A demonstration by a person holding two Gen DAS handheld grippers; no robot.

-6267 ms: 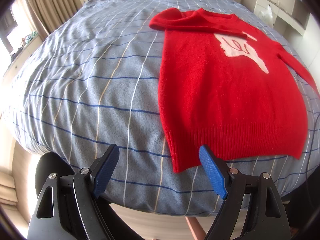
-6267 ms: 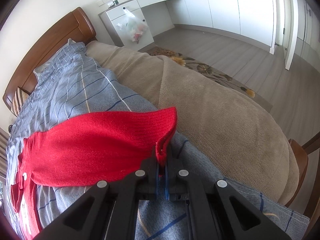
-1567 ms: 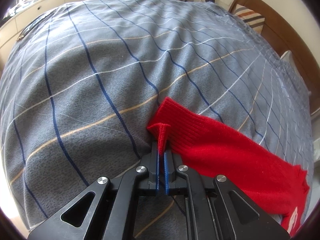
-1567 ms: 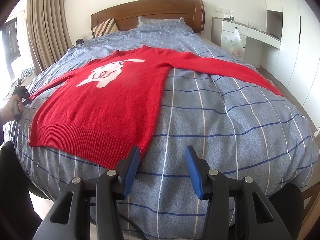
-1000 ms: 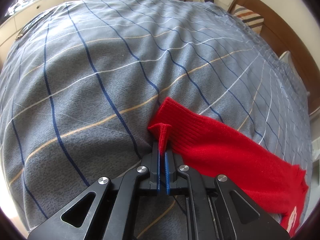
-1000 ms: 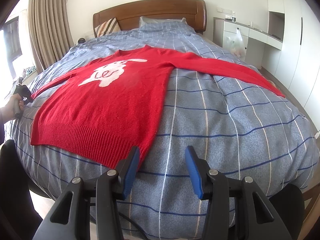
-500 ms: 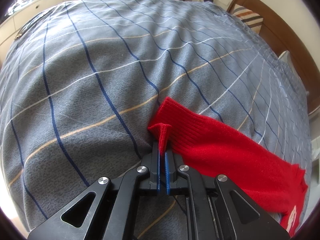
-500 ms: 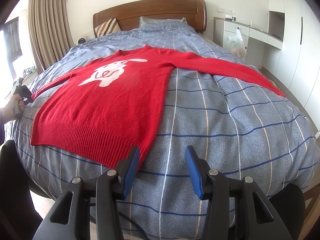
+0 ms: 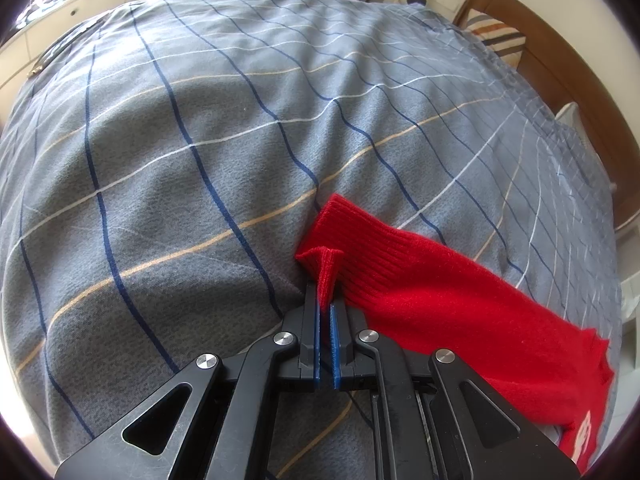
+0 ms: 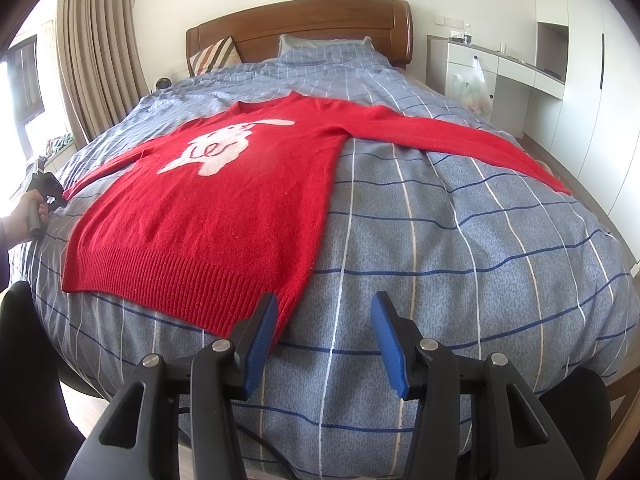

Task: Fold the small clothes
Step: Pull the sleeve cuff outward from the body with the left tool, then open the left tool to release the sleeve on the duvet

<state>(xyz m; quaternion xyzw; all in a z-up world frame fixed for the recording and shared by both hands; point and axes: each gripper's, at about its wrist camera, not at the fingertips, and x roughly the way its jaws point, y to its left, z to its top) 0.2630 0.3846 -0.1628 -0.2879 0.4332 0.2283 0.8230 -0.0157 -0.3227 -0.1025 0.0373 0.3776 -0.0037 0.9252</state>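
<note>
Left wrist view shows the left gripper (image 9: 325,312) clenched on a pinch of the ribbed cuff (image 9: 340,248) of the red sweater (image 10: 224,200), the blue pads nearly together with a fold of knit standing up between them. That sleeve (image 9: 460,300) lies stretched across the grey checked bedspread (image 9: 180,160). From the right wrist view, the sweater is spread flat, front up, on the bed, its white motif (image 10: 224,144) showing, both sleeves out to the sides and the hem towards the camera. The right gripper (image 10: 324,336) hangs released above the bedspread, just beside the hem's near corner, with nothing between its pads. At the far left a hand (image 10: 32,212) holds the other gripper at the sleeve end.

Judging from this, the garment is laid out and the first fold is about to begin: the sleeve in hand looks ready to be carried inward over the body. That calls for lifting the cuff clear without dragging the torso, while the free gripper could pin or take the hem corner.
</note>
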